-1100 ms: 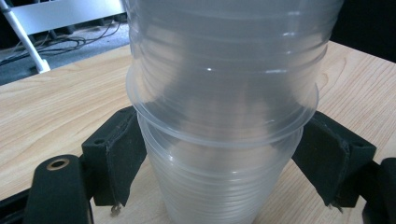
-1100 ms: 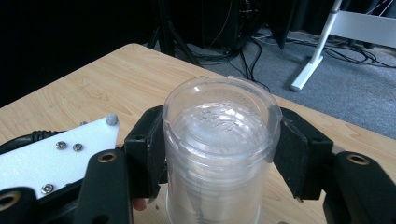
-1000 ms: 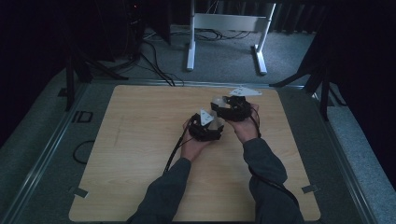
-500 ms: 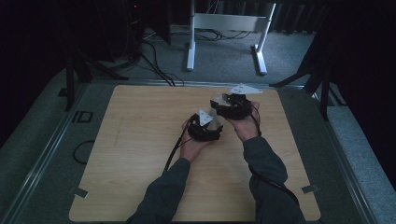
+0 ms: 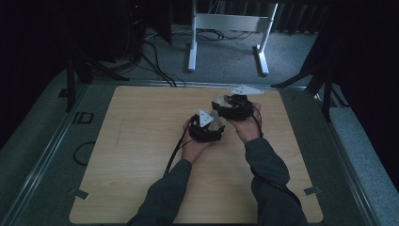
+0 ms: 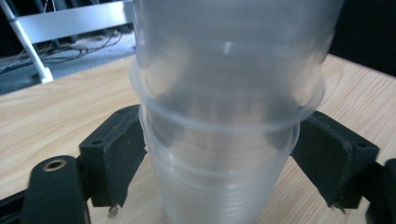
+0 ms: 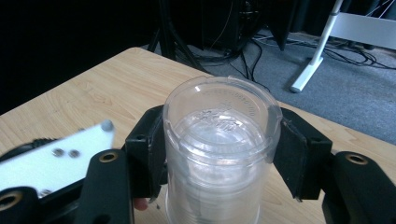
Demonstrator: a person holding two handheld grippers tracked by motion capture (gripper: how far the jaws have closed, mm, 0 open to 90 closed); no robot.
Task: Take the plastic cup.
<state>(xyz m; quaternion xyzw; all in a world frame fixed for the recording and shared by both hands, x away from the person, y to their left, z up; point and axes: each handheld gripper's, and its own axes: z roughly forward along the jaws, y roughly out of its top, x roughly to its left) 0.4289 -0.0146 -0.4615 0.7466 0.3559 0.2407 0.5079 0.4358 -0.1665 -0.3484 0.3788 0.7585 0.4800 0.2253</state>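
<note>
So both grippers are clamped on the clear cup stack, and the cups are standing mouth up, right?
Not mouth up. In the right gripper view the stack of clear cups shows a closed, embossed base on top, so the cups stand upside down. The rest holds: the left gripper and the right gripper each grip the stack.

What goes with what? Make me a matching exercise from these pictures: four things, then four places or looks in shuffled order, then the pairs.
Things
1. left gripper
2. right gripper
3. white stand
4. table

Places or looks
A. on the grey carpet beyond the table
B. jaws clamp the cup stack at its closed, embossed end
C. light wood top
D. jaws clamp the cup stack just below a rim

Pairs: 1-D; 2-B; 3-A; 4-C
</note>
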